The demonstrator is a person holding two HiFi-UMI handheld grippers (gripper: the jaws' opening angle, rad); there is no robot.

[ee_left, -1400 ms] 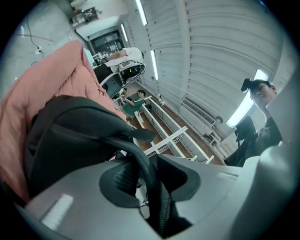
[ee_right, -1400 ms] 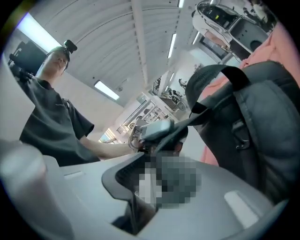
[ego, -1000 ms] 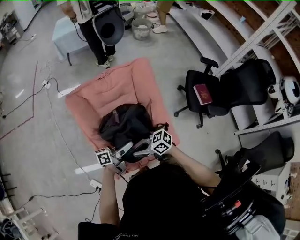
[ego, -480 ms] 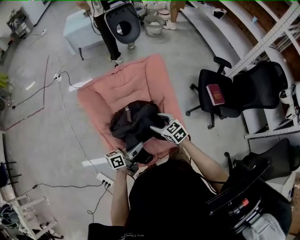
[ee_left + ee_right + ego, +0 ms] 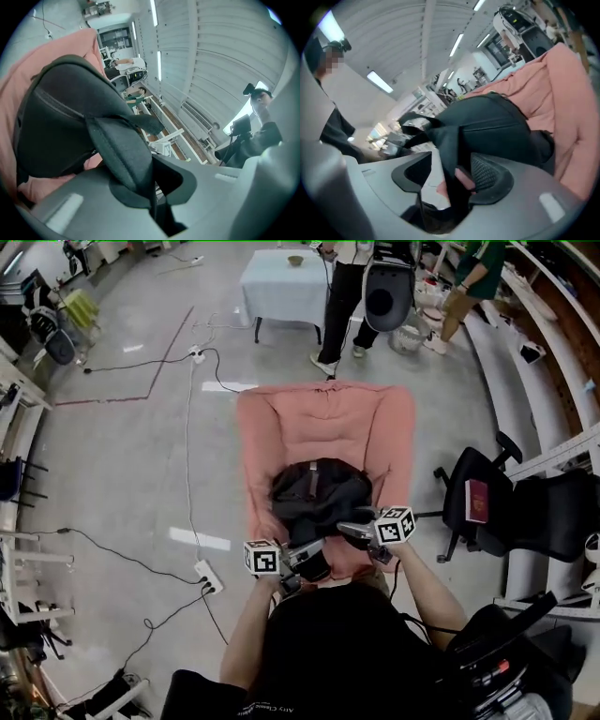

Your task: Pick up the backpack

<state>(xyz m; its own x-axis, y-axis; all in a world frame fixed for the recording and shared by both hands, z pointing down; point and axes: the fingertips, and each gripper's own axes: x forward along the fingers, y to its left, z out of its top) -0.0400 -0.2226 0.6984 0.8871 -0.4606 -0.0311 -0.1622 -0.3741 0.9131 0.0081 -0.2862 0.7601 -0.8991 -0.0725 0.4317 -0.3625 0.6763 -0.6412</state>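
Grey concrete floor (image 5: 141, 474) is crossed by cables. A pink padded chair (image 5: 323, 423) stands on it, with a cloth-covered table (image 5: 281, 282) beyond it and a black office chair (image 5: 525, 517) to the right. The black backpack (image 5: 314, 493) is seen lying on the pink seat. Both forearms are stretched forward, the grippers side by side at the backpack's near edge. The left gripper (image 5: 314, 554) is closed, its jaws clamped on a wide strap (image 5: 122, 154). The jaws of the right gripper (image 5: 354, 531) are closing with a narrower strap (image 5: 447, 154) between them, not yet pinched.
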